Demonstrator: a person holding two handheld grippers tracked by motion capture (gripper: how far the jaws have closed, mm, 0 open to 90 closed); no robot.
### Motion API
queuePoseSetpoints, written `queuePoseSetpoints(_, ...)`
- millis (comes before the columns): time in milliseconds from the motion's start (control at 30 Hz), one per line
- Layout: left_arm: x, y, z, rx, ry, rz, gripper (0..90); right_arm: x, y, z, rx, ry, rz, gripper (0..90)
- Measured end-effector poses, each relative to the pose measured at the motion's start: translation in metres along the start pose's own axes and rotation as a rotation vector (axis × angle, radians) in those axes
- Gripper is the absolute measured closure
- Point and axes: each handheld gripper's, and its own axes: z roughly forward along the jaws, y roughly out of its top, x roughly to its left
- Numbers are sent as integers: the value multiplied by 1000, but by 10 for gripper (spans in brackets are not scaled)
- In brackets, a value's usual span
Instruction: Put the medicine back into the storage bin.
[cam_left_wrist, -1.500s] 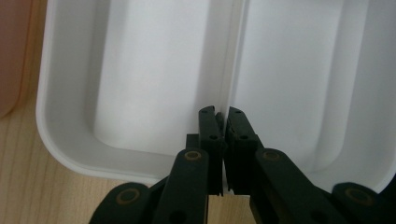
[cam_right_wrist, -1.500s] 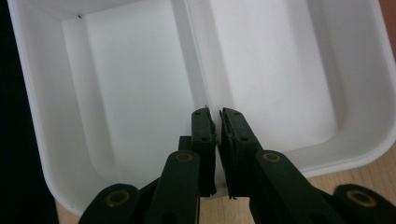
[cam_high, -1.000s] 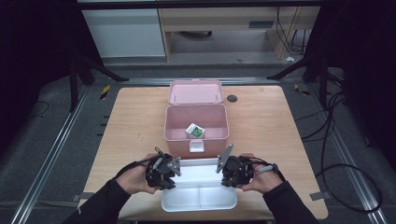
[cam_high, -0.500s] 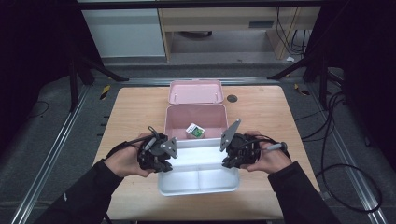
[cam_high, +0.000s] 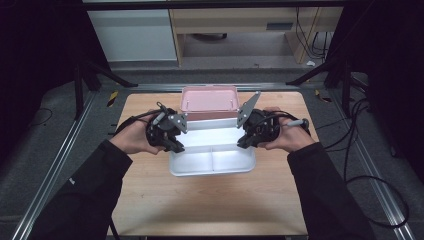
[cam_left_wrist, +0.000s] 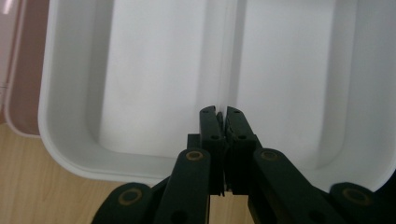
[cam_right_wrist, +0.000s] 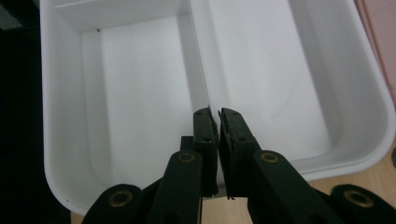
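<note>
A white divided tray hangs in the air between both hands, above the wooden table. My left gripper is shut on its left wall and my right gripper is shut on its right wall. In the left gripper view the jaws pinch the tray wall where the divider meets it. In the right gripper view the right gripper holds the tray the same way. Both compartments look empty. Behind the tray sits the pink box, mostly hidden by it.
The pink lid lies at the far edge of the table behind the box. A pink edge shows beside the tray in the left gripper view. Cables and metal rails run along both sides of the table.
Both hands have lifted the white tray off the table's near part and carried it away from the person. It now covers the pink box's opening in the high view.
</note>
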Motion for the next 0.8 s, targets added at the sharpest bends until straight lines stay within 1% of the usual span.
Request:
queuePoseSetpoints(33, 6, 1, -1, -2, -2, -5, 873, -4, 0, 0, -8, -3, -1, 856)
queuePoseSetpoints(133, 19, 4, -2, 7, -3, -2, 872, -17, -2, 1, -34, -5, 3, 855)
queuePoseSetpoints(167, 25, 5, -2, 8, -3, -2, 872, -20, -2, 2, -39, -7, 2, 855)
queuePoseSetpoints(200, 29, 5, -2, 7, -2, -5, 870, -25, -2, 2, -42, -17, -2, 855)
queuePoseSetpoints(267, 36, 5, -2, 6, 0, -11, 868, -31, 0, 2, -42, -34, -7, 855)
queuePoseSetpoints(333, 43, 5, -3, 0, 4, -22, 865, -37, 3, 1, -46, -39, -13, 856)
queuePoseSetpoints(367, 49, 4, -4, 3, 6, -21, 865, -39, 4, 1, -49, -38, -16, 856)
queuePoseSetpoints(400, 53, 4, -4, -5, 7, -31, 864, -45, 7, 1, -47, -47, -18, 855)
queuePoseSetpoints(533, 66, 3, -2, 9, 18, -45, 860, -58, 9, 4, -60, -55, -10, 852)
queuePoseSetpoints(633, 76, 4, 2, 20, 27, -56, 854, -67, 8, 12, -69, -64, 2, 852)
queuePoseSetpoints(733, 84, 3, 8, 24, 20, -68, 849, -73, 5, 18, -69, -65, 12, 852)
queuePoseSetpoints(800, 89, 2, 14, 39, 20, -71, 848, -76, 5, 22, -63, -65, 12, 852)
